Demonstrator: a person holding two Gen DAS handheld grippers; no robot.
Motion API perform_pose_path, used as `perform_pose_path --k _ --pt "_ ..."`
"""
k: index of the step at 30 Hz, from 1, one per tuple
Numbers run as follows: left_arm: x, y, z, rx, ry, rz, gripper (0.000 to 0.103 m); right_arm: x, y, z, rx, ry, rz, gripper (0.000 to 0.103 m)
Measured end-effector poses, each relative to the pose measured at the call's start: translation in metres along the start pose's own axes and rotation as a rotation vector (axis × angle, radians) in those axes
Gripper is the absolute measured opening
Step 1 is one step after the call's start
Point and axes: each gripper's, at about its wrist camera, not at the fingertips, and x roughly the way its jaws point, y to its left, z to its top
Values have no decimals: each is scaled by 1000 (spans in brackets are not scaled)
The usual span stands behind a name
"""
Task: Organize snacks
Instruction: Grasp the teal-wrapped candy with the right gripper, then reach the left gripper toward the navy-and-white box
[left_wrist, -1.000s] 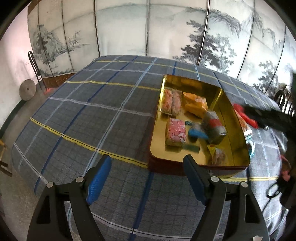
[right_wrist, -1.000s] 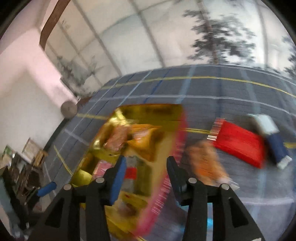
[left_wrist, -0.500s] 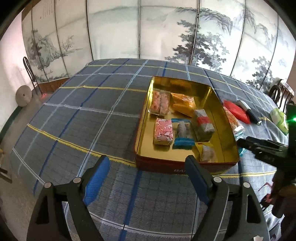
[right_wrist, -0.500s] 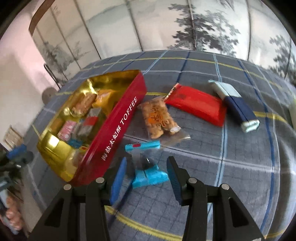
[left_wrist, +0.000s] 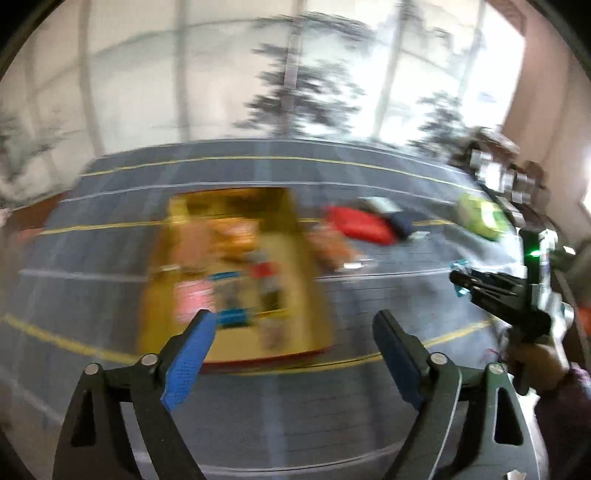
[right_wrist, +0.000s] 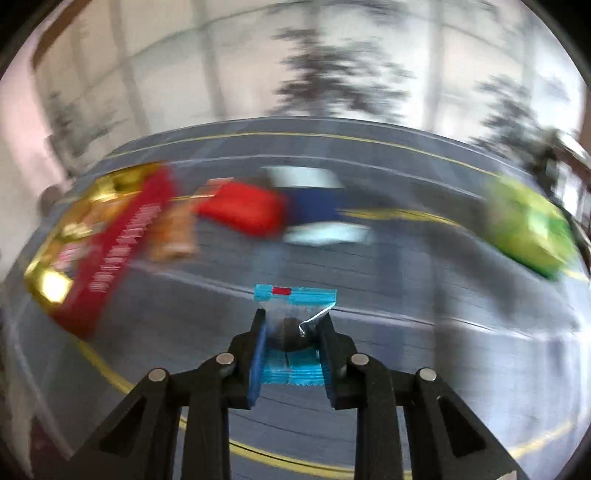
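Blue-sealed snack packet sits pinched in the right hand-held gripper, whose jaws just closed on it — toffee tin lies up-left across the worktop. Left hand-held gripper, nearer the tin, has been opening — empty.

— What can't be made out?
— Motion blur smears the gold tin and its snacks; labels unreadable.
— And elsewhere?
— The green packet blurs; its wording is lost.

Ahead-left of the right gripper lies the tin, snack packets directly ahead on the tablecloth.
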Motion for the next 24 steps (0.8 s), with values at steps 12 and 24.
perform_pose_path --k 12,24 --pt "151 -105 108 -92 295 -310 88 -13 -155 -38 220 -42 -171 26" --pt "250 -138 119 -191 503 -274 88 -21 -155 -38 220 -116 -40 26"
